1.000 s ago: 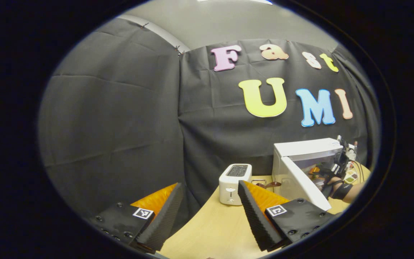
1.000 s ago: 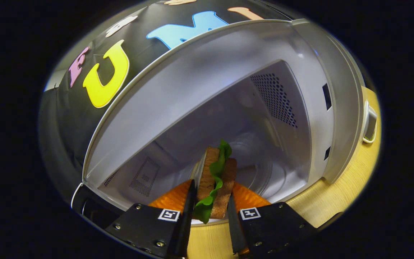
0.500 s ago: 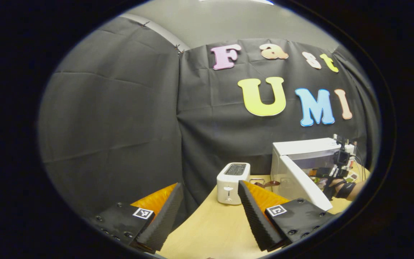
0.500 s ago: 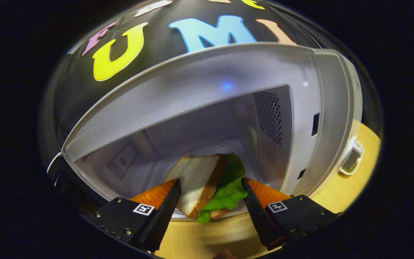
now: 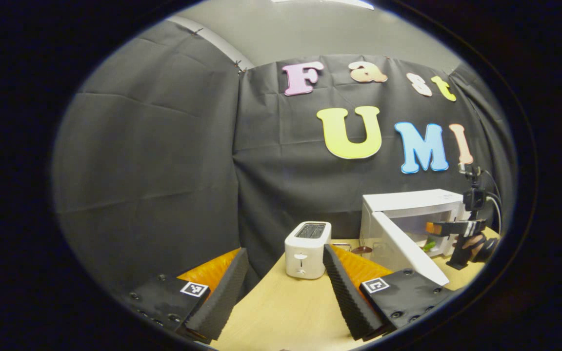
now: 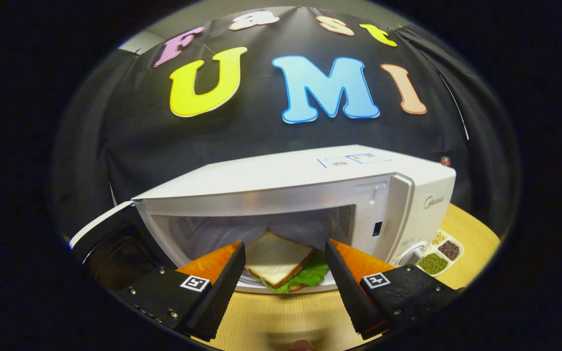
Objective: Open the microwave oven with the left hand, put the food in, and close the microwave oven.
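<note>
Lying flat inside the open microwave, the sandwich sits beyond the right gripper, fingers spread and empty, level before the doorway. The left gripper hovers open above the table, near the toaster.

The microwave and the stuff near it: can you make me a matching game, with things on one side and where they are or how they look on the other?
Things:
1. microwave door
2. sandwich
3. toaster
4. seed dish

Places or states:
A. on the table, on the microwave's control side
B. swung open
C. lying inside the microwave
D. standing on the table, on the door side of the microwave

Pairs: 1-B, 2-C, 3-D, 4-A
</note>
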Available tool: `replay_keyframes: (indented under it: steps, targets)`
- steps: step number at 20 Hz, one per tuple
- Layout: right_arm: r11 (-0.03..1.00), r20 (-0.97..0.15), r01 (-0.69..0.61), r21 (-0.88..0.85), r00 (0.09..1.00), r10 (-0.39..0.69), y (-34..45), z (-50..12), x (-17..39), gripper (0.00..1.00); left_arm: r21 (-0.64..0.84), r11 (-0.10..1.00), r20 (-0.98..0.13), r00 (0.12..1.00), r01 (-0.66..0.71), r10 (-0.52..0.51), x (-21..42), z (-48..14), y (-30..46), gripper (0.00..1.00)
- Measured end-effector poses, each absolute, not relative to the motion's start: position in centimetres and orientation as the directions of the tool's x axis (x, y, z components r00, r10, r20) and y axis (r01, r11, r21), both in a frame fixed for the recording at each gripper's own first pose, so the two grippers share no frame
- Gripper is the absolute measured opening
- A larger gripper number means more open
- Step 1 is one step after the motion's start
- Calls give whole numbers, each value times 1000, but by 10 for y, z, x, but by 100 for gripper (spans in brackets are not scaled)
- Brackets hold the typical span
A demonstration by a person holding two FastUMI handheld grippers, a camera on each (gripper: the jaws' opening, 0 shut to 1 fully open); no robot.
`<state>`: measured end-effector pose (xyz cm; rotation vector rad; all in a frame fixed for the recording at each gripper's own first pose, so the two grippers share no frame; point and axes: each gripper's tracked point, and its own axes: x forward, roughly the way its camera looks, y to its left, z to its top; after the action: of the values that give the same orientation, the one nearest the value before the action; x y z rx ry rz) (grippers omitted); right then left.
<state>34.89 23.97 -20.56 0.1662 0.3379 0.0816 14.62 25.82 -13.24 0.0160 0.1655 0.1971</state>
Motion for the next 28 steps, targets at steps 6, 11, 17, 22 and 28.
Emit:
replay_keyframes:
  steps: [6,11,17,22,28]
  targets:
    - [987,-185,-80,140,977,106,220,-136,280,98,21,984,-183,967,-179,179,150,-155,255,100]
    - [986,-104,-94,138,989,109,191,-90,230,98,36,983,-204,961,-182,185,141,-173,249,100]
    - [989,-29,-84,119,996,88,143,-39,178,98,37,983,-250,950,-181,185,131,-199,232,93]
    - [991,21,-68,112,998,66,108,-15,146,98,13,987,-291,944,-160,156,123,-218,208,68]
    - [993,10,-39,111,999,38,63,-16,116,98,14,992,-339,933,-125,123,118,-235,168,9]
